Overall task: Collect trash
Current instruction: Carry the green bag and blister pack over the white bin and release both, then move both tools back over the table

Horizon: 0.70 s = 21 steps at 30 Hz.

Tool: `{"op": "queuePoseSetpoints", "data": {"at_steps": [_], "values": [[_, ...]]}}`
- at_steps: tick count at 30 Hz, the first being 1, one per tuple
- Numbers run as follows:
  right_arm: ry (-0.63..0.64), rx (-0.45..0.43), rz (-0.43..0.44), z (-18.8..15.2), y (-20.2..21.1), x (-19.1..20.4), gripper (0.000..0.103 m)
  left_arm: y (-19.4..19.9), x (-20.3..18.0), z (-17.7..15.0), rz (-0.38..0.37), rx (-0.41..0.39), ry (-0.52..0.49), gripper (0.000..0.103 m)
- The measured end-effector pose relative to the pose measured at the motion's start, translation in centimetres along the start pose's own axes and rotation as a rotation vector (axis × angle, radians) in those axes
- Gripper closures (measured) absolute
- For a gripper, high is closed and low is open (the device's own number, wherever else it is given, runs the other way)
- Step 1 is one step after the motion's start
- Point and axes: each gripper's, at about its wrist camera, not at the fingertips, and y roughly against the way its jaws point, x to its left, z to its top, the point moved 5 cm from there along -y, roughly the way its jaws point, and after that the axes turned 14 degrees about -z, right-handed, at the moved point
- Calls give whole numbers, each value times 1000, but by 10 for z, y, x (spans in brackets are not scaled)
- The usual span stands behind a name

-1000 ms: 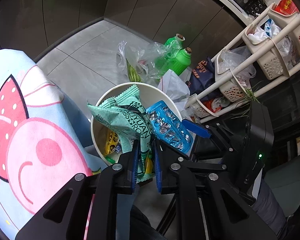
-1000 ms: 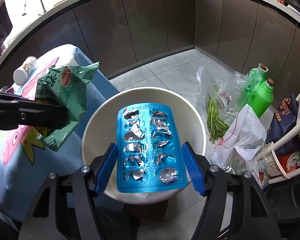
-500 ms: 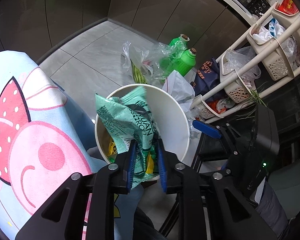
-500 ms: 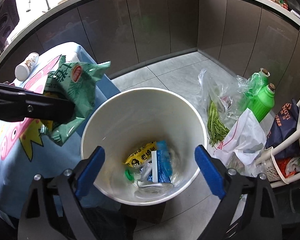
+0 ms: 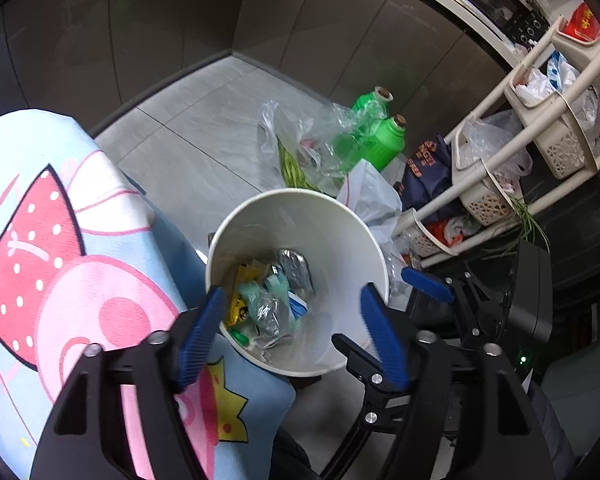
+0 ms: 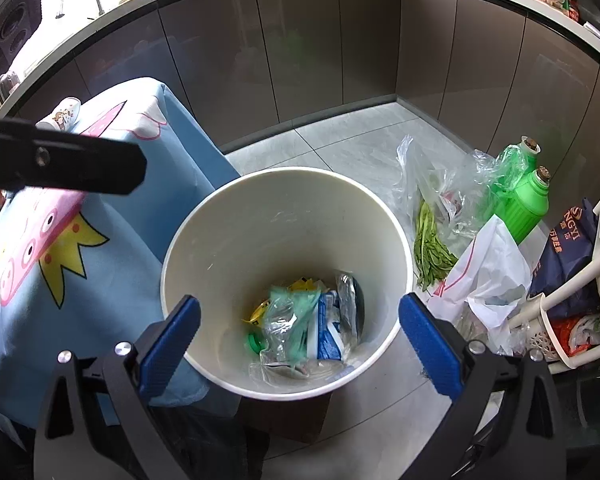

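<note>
Both claws hang over a white trash bin (image 6: 288, 184) that stands on the tiled floor (image 6: 340, 140), each tilted down toward its mouth

The left claw (image 5: 290, 320) has just been opening and now stands wide, nothing between its blue pads (image 5: 198, 334); the bin's bottom shows straight through the gap. The right claw (image 6: 298, 340) has also just been opening and is spread as wide as it goes, empty, its pads level with the near rim on either side

The trash lies at the bottom of the bin, ahead of and below both claws: a green snack wrapper (image 6: 296, 312) crumpled in the middle, a blue blister pack (image 6: 328, 336) standing on edge just right of it, a silvery foil piece (image 6: 348, 292) beyond that, a yellow packet (image 5: 240, 300) toward the left wall, and a green cap (image 6: 254, 342) near the front

Left of the claws, a counter covered by a blue cartoon-pig cloth (image 5: 60, 260) touches the bin's side. In the right wrist view one arm of the left claw crosses the upper left, above that cloth. Beyond the bin and to the right lie a clear plastic bag of green beans (image 6: 432, 240), two green bottles (image 6: 528, 204), a white plastic bag (image 6: 492, 276) and a beige basket rack (image 5: 540, 148)
</note>
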Motion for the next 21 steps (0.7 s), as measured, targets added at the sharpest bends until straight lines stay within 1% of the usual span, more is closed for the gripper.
{"op": "queuePoseSetpoints", "data": {"at_steps": [2, 3, 5, 7, 11, 14, 18, 21], "values": [[-1, 0, 1, 0, 0, 0, 4, 4, 2, 1, 11, -19, 12, 24], [-2, 0, 2, 1, 1, 0, 4, 6, 4, 1, 16, -28, 19, 22], [-4, 3, 5, 1, 2, 1, 4, 10, 7, 2, 21, -41, 32, 16], [-5, 5, 8, 3, 5, 2, 4, 15, 10, 2, 29, -56, 50, 13], [-13, 6, 20, 6, 12, 3, 4, 24, 11, 3, 19, -79, 65, 12], [-23, 1, 19, 11, 22, 4, 4, 33, 6, 3, 28, -92, 45, 11], [-36, -42, 30, 22, 45, 6, 4, 56, -2, 2, 41, -131, 15, 9], [-36, -72, 34, 31, 63, 10, 4, 83, 0, -2, 53, -179, 32, 9]]}}
